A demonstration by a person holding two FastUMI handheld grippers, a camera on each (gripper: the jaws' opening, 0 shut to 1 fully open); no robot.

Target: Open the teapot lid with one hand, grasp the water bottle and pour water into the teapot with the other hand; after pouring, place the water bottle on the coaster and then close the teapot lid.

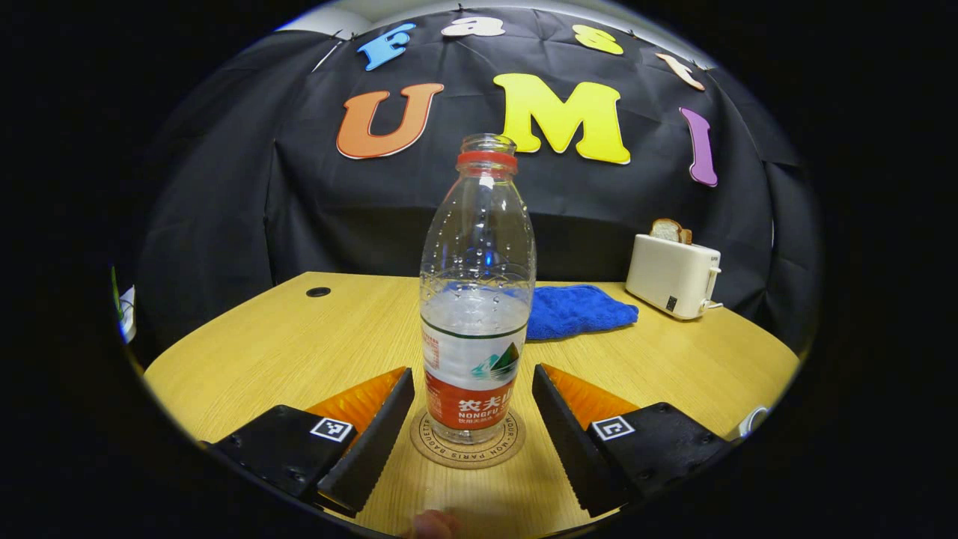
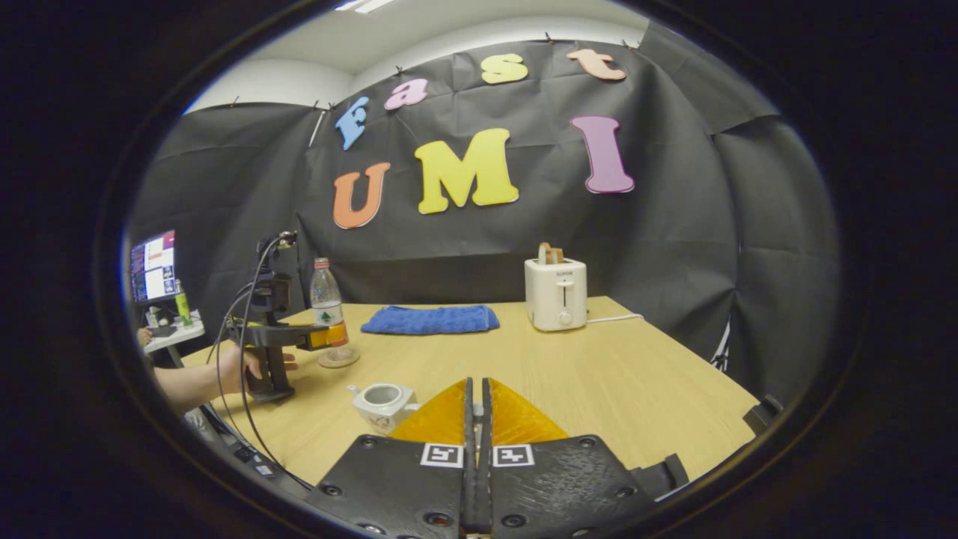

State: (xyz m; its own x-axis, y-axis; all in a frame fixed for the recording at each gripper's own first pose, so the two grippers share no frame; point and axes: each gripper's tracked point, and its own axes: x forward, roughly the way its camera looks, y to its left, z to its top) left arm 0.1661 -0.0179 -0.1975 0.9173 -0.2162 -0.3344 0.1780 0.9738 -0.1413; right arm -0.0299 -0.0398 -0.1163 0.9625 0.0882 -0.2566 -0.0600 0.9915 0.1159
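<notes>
Bottle (image 1: 477, 299) stands on the coaster (image 1: 468, 449), between the left gripper's (image 1: 473, 427) wide fingers, not touching. Teapot (image 2: 383, 404) sits open. Right gripper (image 2: 477, 408) looks pressed closed. Next job: put the lid back on.

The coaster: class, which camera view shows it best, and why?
The left gripper view: the coaster lies close, between the open left gripper fingers, its rim plain around the bottle standing on it. The right gripper view shows the coaster far off and small, under the bottle.
</notes>
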